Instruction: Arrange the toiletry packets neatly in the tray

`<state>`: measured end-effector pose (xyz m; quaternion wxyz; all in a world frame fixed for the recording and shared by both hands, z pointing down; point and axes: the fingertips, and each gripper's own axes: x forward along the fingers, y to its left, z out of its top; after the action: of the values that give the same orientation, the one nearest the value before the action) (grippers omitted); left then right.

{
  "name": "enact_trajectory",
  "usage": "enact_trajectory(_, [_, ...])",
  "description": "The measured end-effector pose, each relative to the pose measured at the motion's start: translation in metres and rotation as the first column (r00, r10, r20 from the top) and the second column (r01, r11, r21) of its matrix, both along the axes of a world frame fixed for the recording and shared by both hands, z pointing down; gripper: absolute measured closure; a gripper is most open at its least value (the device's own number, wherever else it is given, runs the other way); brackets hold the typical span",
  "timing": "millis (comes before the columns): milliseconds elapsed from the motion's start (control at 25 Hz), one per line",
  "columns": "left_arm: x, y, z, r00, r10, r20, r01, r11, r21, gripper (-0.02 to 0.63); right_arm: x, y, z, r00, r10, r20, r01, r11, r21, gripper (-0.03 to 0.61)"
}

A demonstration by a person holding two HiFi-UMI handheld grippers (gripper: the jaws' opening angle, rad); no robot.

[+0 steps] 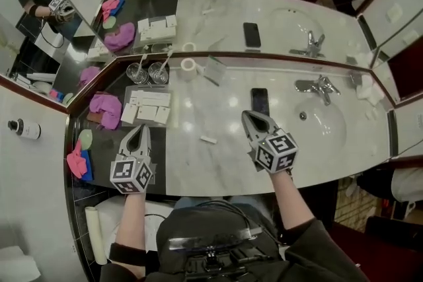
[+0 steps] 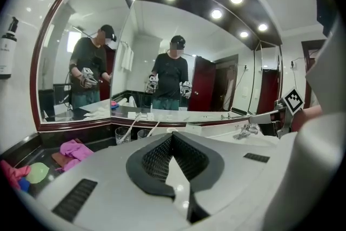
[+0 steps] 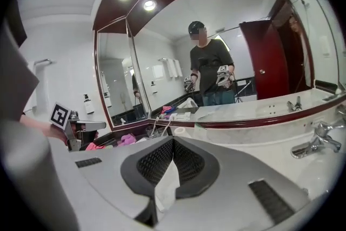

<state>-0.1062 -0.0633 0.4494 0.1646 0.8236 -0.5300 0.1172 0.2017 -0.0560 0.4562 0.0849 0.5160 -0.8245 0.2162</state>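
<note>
White packets [image 1: 149,100] in tray [image 1: 127,92]; loose packet [image 1: 208,139] nearby.

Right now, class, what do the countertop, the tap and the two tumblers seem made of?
Countertop: pale veined stone, likely marble, polished; lights reflect in it. Tap: silvery metal, probably chromed; bright glints. Tumblers: clear glass, perhaps plastic; see-through walls.
</note>
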Motion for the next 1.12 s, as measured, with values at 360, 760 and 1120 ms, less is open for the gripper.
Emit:
enact_trajectory(360, [0.006, 0.005, 0.007, 0.999, 0.014, -0.044, -0.015, 0.999, -0.031, 0.614, 0.022, 0.010, 0.000, 0.999, 0.050, -0.004, -0.050, 0.999, 0.005, 0.565])
enact_trajectory(760, [0.014, -0.001, 0.050, 0.995, 0.062, 0.081, -0.050, 0.988, -0.143, 0.432, 0.015, 0.012, 0.004, 1.000, 0.021, -0.022, -0.022, 1.000, -0.010, 0.564])
enact_trajectory(1120, [0.030, -0.041, 0.140, 0.907, 0.338, 0.252, -0.212, 0.883, -0.419, 0.305, 0.000, 0.020, 0.027, 0.997, -0.005, -0.071, 0.001, 0.999, -0.052, 0.563])
